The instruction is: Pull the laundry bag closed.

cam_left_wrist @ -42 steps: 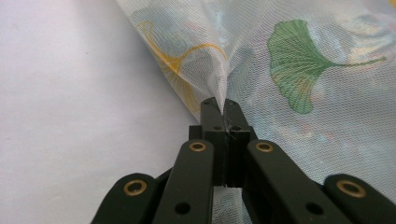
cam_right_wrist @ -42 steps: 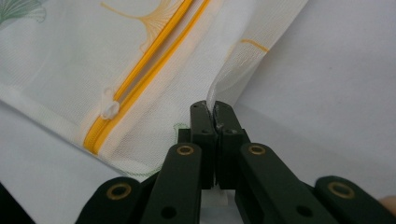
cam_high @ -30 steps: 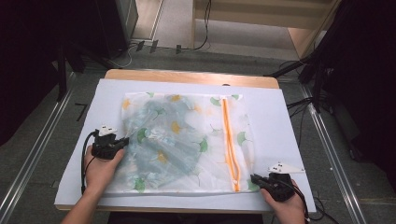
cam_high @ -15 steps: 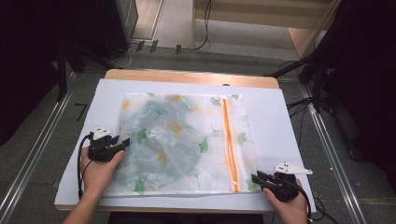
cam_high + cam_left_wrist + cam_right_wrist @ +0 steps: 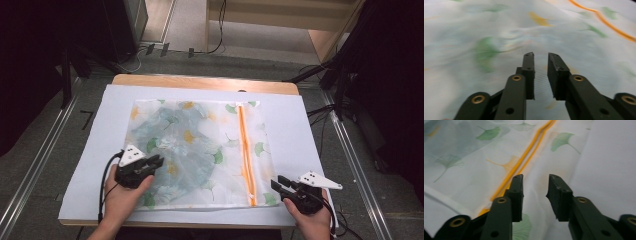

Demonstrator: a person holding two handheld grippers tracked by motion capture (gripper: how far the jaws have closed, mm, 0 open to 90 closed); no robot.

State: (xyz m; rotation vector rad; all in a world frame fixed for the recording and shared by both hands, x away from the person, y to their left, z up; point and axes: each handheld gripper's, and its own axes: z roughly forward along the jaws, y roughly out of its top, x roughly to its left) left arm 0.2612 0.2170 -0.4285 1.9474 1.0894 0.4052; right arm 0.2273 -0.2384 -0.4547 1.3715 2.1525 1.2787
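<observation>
A white mesh bag [image 5: 200, 145] printed with ginkgo leaves lies flat on the table, a blue-grey cloth showing through it. An orange zipper [image 5: 245, 150] runs down its right part. My left gripper [image 5: 157, 162] hovers over the bag's lower left part. Its jaws have just been closing and stand a narrow gap apart with nothing between them; in the left gripper view [image 5: 541, 56] the blurred bag [image 5: 499, 37] lies beneath. My right gripper [image 5: 276, 183] is at the bag's near right corner, its jaws just opened [image 5: 535, 178] and empty, beside the zipper [image 5: 529, 155].
A white cover [image 5: 300, 125] is spread over the wooden table [image 5: 200, 82], with bare margins left and right of the bag. Metal rails [image 5: 350, 150] run along both sides on the floor. Cables [image 5: 215, 45] lie beyond the far edge.
My left gripper has moved right and towards the near edge, over the bag. The bag lies flatter than before. The right gripper has stayed about where it was.
</observation>
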